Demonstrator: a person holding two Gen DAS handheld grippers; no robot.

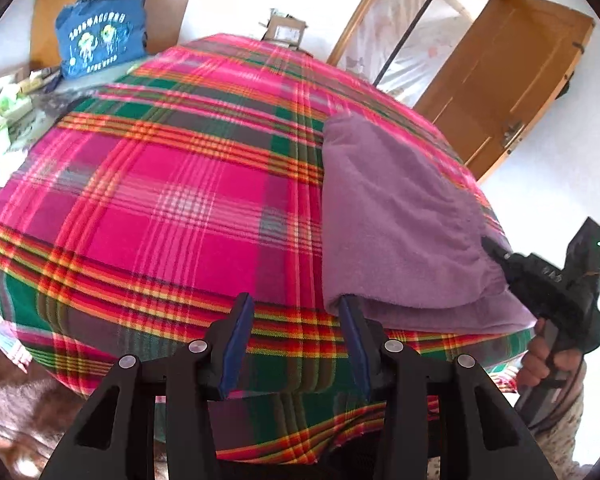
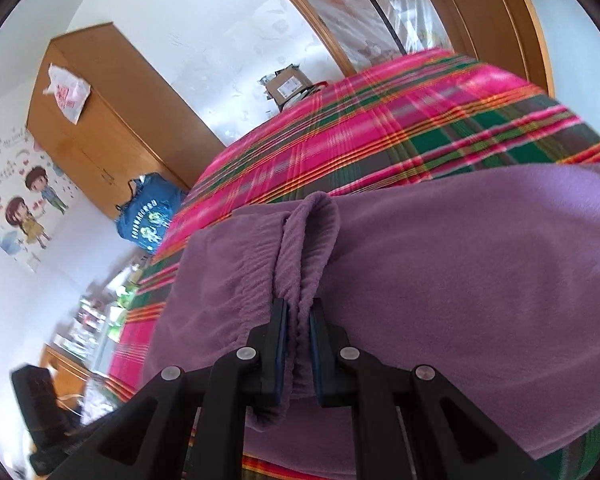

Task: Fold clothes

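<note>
We have the purple garment point(image 1: 396, 216) lying doubled on the plaid bed point(image 1: 172, 184), right tongs point(image 2: 298, 328) pinching its bunched elastic waistband, left tongs point(image 1: 296, 316) spread apart at its near corner; thin pinch could slip, undoing layers.

A big bed point(image 1: 140, 200) is taking up most of the room. A checked blanket point(image 1: 188, 184) in pink, green and orange is covering it, and its edge is hanging down over the near side. A purple garment point(image 1: 396, 216) is lying flat on the blanket, near the right edge of the bed. It is sitting folded over, with one soft layer on top of another. In the right wrist view its stretchy gathered edge point(image 2: 256, 260) is bunching up. The rest of the blanket, left of the purple garment, is showing only its checks.
</note>
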